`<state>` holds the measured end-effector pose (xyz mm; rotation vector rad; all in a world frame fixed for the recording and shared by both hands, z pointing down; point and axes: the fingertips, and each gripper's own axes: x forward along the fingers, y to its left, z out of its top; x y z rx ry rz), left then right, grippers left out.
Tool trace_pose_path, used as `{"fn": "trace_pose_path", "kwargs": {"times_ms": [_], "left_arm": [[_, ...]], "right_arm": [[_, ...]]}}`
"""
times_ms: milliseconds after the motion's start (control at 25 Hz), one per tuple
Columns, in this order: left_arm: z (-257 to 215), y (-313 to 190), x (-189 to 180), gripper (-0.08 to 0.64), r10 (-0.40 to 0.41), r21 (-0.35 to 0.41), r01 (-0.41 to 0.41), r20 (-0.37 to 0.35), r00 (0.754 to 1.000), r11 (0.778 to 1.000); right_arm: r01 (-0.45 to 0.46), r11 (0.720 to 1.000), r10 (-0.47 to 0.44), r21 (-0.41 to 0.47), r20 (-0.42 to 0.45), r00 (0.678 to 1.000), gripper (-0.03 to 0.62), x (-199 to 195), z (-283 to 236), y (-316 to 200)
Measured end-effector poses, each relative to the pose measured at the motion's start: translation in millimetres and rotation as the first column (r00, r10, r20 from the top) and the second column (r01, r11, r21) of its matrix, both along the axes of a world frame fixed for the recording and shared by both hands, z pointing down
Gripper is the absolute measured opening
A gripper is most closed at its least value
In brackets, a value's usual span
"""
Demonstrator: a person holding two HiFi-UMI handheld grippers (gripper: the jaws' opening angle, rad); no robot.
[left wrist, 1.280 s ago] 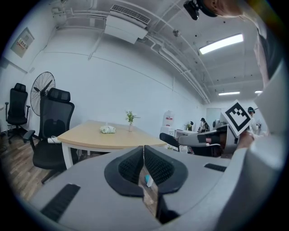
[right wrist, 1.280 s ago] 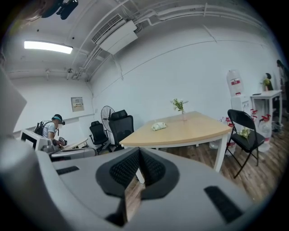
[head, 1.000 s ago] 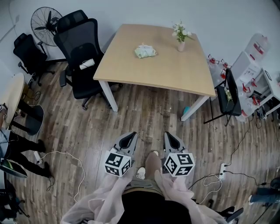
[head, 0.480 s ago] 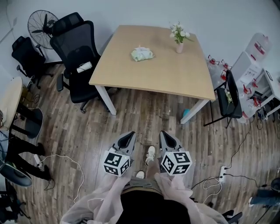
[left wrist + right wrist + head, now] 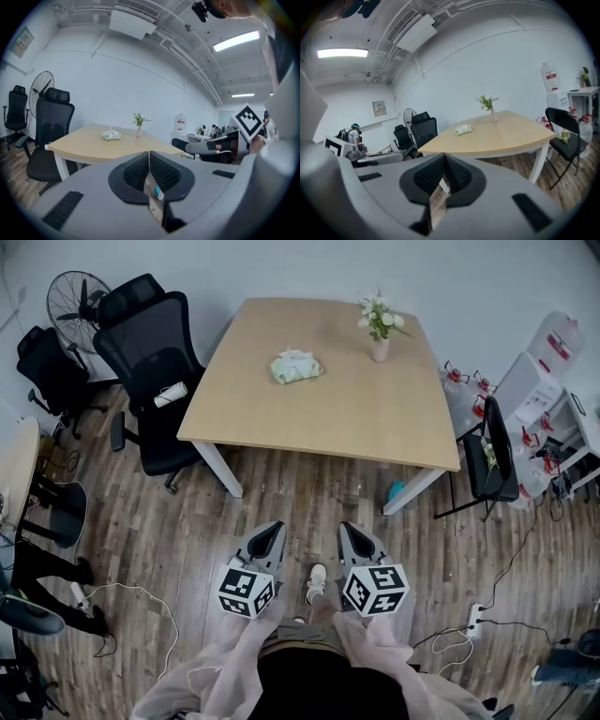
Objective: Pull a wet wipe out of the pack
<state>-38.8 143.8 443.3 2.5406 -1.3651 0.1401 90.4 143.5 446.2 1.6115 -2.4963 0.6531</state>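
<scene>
A light wooden table (image 5: 356,413) is seen standing on a plank floor (image 5: 281,484), well ahead of the left gripper (image 5: 273,528) and right gripper (image 5: 349,528). On it a wet wipe pack (image 5: 295,367) is laid ahead of the left gripper. A vase of flowers (image 5: 380,348) is set farther off, ahead of the right gripper, near the far edge.

Wood-plank floor (image 5: 309,493), tan table (image 5: 375,399) (white legs (image 5: 217,465)), 2 black office chairs (image 5: 150,352), fan (image 5: 73,298).
</scene>
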Motion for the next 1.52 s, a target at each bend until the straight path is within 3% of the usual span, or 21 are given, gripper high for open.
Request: {"fn": "trace_pose_path", "kwargs": {"times_ms": [280,840,1520], "left_arm": [[-5,-45,18,0.017,-0.001,0.002,0.001,0.008,1.000,1.000],[2,-138,33,0.017,-0.064,-0.007,0.064,0.005,0.998,0.998],[9,-189,23,0.017,-0.146,-0.033,0.146,-0.005,0.989,0.989]], "right_arm": [[-0.001,1.000,0.001,0.003,-0.002,1.000,0.012,20,-5,-46],[0.086,0.996,-0.086,0.003,-0.001,0.996,0.012,29,2,-149],[0.124,0.992,-0.124,-0.025,-0.004,0.992,0.011,31,14,-210]]}}
